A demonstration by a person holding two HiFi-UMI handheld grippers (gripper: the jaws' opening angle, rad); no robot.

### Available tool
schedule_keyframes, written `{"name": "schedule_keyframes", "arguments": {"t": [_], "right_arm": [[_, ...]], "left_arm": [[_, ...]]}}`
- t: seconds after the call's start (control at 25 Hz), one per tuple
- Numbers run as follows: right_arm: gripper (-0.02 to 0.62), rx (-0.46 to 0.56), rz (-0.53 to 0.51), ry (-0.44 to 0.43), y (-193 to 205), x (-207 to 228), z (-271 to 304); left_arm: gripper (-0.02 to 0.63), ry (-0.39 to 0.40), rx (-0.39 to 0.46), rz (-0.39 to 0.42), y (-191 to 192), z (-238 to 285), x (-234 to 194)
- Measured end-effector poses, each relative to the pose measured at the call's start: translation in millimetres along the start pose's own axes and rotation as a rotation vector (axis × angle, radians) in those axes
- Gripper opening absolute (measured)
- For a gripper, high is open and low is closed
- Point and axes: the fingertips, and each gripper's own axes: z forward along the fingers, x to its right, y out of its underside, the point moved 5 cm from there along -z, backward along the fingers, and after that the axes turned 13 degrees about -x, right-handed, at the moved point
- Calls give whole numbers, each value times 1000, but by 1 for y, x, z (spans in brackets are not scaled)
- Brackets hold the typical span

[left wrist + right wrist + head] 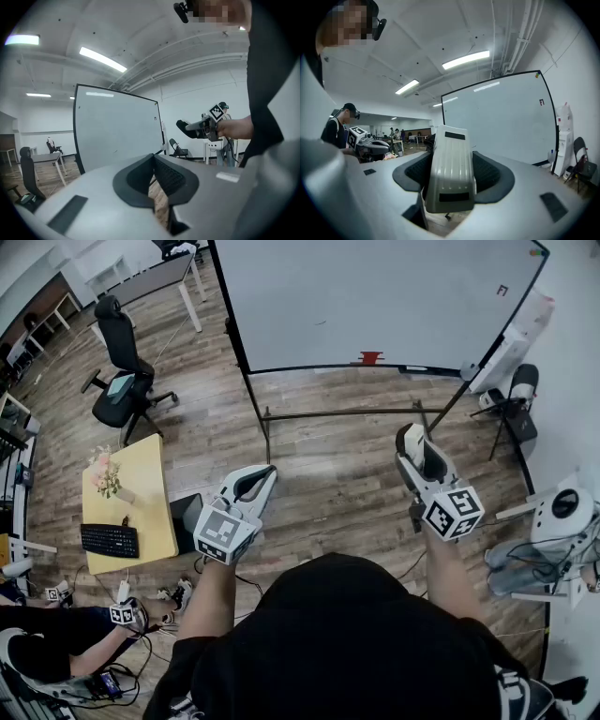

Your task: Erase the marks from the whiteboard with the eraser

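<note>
The whiteboard (375,296) stands ahead on a black frame, well beyond both grippers. It carries a small red mark (502,290) near its upper right corner and a faint dark stroke (323,322) near the middle. A red object (371,357) lies on its bottom ledge. My right gripper (411,437) is shut on the pale ribbed eraser (450,168), which fills the gap between its dark pads. My left gripper (265,472) is shut with nothing in it, its pads (164,176) meeting. The board (501,122) and its red mark (541,101) also appear in the right gripper view.
A black office chair (122,381) and a yellow table (150,474) with a keyboard and flowers stand at the left. A seated person (47,652) is at the lower left. White equipment (562,517) and a folding chair (517,404) are at the right.
</note>
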Motion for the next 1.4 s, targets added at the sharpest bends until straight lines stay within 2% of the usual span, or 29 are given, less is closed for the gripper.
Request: {"name": "schedule_keyframes", "arguments": {"t": [0.88,1.4], "right_arm": [[262,-9,17,-8,-6,-43,26],[262,-7,17,-5,-16,-30,38]], "left_arm": [[11,14,-4,-14,21,-29,-40],[11,11,-19,-18,19,-17,-51]]}}
